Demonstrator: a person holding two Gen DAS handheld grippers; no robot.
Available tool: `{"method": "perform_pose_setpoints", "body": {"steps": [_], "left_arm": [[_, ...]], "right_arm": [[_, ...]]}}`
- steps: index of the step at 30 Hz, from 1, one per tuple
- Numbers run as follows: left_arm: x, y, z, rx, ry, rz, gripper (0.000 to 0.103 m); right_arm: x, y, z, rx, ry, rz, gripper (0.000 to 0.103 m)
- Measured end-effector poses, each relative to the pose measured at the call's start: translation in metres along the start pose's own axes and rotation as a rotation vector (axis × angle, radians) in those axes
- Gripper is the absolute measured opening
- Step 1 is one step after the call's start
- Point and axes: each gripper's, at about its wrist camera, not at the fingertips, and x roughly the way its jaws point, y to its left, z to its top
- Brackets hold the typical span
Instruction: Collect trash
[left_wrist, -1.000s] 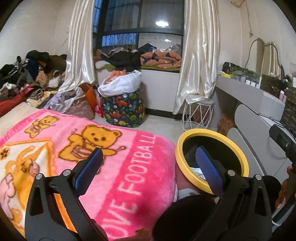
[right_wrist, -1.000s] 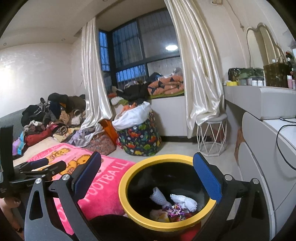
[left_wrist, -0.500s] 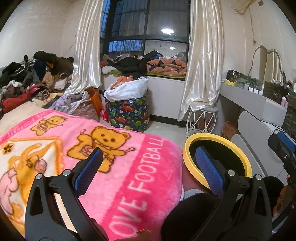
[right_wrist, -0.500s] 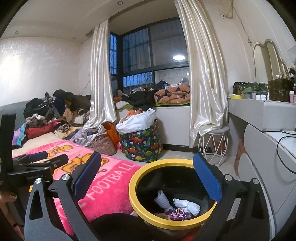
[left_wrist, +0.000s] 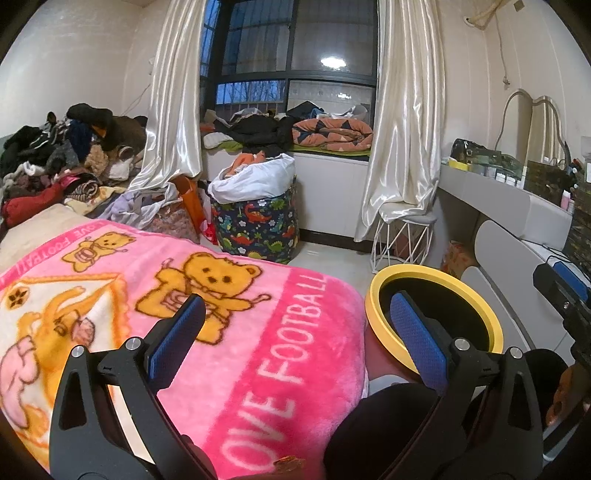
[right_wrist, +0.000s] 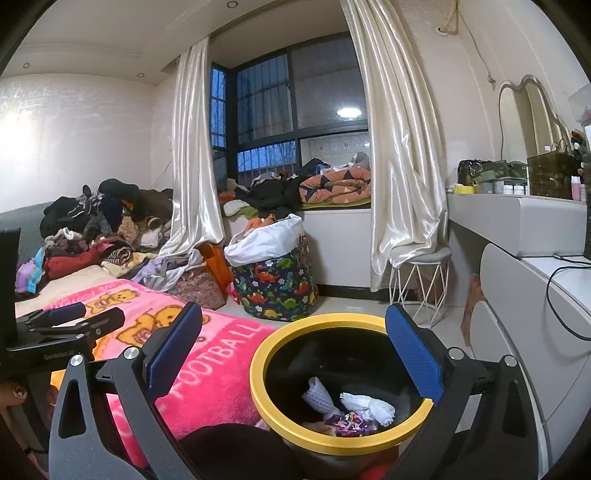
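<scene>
Trash (right_wrist: 347, 408) in bin (right_wrist: 273, 354) — right view only

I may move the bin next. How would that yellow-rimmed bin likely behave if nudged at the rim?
The yellow-rimmed bin looks rigid, so its rim should hold shape. It holds only white foam netting and a wrapper, so it is probably light and might slide or tip easily.

White capitals on the pink blanket (left_wrist: 258, 332) read "OVE FOOTBALL" along its near edge; the far-left edge repeats "OVE FOOTBALL", only partly legible.
</scene>
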Motion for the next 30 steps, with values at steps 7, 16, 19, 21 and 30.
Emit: {"method": "perform_pose_setpoints", "body": {"steps": [7, 16, 19, 21, 30], "left_arm": [[-0.0001, 0.0003, 0.0007, 0.001, -0.001, -0.002, 0.092], [-0.0003, -0.001, 0.0006, 0.002, -0.001, -0.002, 0.092], [-0.0002, -0.0011, 0.0005, 0.004, -0.001, -0.002, 0.092], [-0.0002, -0.0011, 0.0004, 0.003, -0.001, -0.002, 0.092], [0.0002, -0.0005, 0.0014, 0.003, 0.002, -0.008, 0.092]], "right_arm": [[0.0009, -0.0007, 0.0004, 0.002, 0.0, 0.0, 0.097], [0.0008, -0.0012, 0.0006, 0.003, -0.002, -0.001, 0.097], [0.001, -0.0016, 0.0005, 0.004, 0.0, -0.002, 0.097], [0.001, -0.002, 0.0006, 0.004, -0.002, -0.001, 0.097], [0.0007, -0.0019, 0.0004, 0.004, -0.002, -0.001, 0.097]]}}
